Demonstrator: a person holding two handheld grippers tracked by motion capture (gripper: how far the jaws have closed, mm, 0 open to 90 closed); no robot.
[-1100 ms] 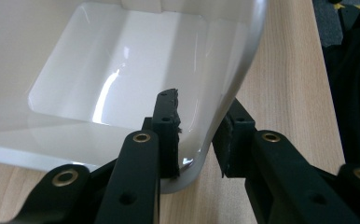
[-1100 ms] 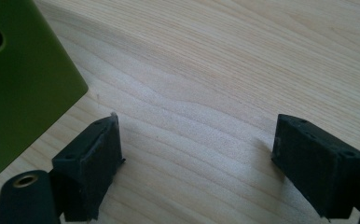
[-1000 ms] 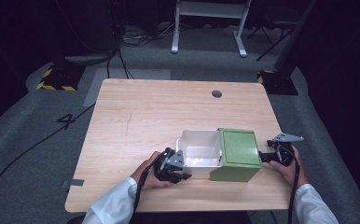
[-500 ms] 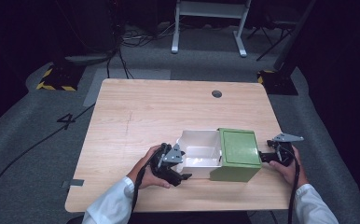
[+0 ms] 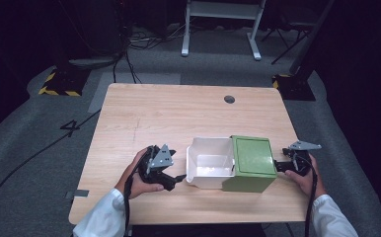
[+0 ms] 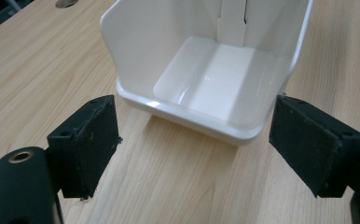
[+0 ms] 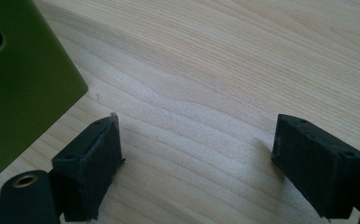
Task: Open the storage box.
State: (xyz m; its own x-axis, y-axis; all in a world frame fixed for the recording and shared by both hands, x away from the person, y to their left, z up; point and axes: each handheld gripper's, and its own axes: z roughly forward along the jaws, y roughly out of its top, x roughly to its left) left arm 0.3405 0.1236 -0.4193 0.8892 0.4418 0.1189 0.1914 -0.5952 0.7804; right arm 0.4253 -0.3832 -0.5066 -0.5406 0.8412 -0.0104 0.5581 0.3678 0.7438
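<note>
Sitting on the light wooden table (image 5: 178, 113), near its front edge: a white glossy plastic drawer bin (image 5: 209, 163) slid partway out of a green box-shaped plastic shell (image 5: 251, 160). Left gripper (image 5: 177, 178) just left of the bin, jaws wide apart, not touching it. Bin interior (image 6: 215, 77) bare white, nothing in it. Shell covers the bin's right end. Right gripper (image 5: 279, 165) right beside the shell, jaws apart, holding nothing.

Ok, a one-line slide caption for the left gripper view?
Open left gripper faces the pulled-out white drawer, its jaws short of the front rim, on the wooden table.
</note>
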